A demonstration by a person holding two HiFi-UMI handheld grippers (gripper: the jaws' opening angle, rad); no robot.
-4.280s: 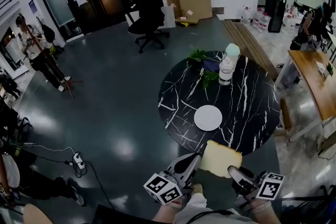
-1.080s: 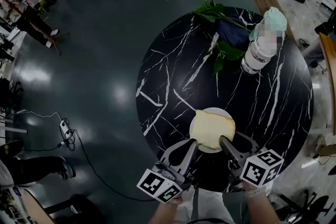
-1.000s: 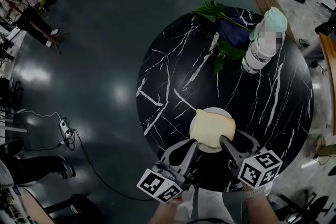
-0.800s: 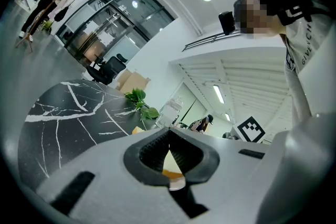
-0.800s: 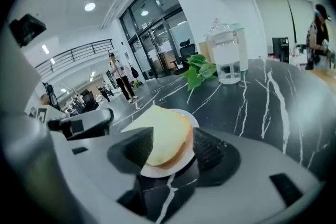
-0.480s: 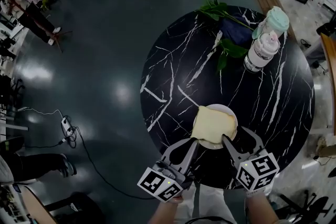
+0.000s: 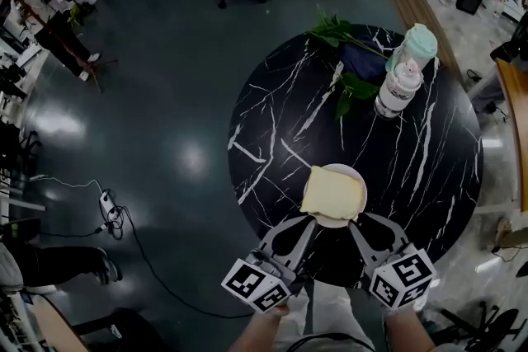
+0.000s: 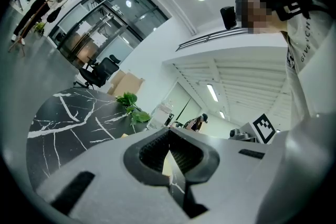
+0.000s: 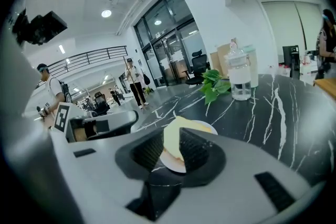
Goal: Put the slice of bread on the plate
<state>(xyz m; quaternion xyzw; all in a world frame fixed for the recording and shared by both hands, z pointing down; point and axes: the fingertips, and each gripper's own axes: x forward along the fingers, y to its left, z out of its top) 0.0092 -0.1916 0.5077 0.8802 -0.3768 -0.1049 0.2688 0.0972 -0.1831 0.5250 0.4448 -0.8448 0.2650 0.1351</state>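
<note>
Bread (image 7: 332, 193) flat on plate (image 7: 339, 222).
Square pale bread, round white plate, round black white-veined table (image 7: 272, 111), glossy dark floor (image 7: 165, 95). Left gripper (image 7: 307, 221) pinched together, empty. Right gripper (image 7: 369, 225) jaws apart, closing on nothing.

Right claw (image 9: 170, 148) jaws closing, nothing gripped; bread slice (image 9: 176, 131) seen through gap, lying on white plate (image 9: 206, 127) on black veined bench (image 9: 262, 113). Water bottle (image 9: 240, 78), green leaves (image 9: 212, 86) farther back.

Lettering, one entry: "GIVENCH", dark capitals running down the person's white shirt (image 8: 305, 52), at three o'clock in the left gripper view; the letters after that cannot be read.
</note>
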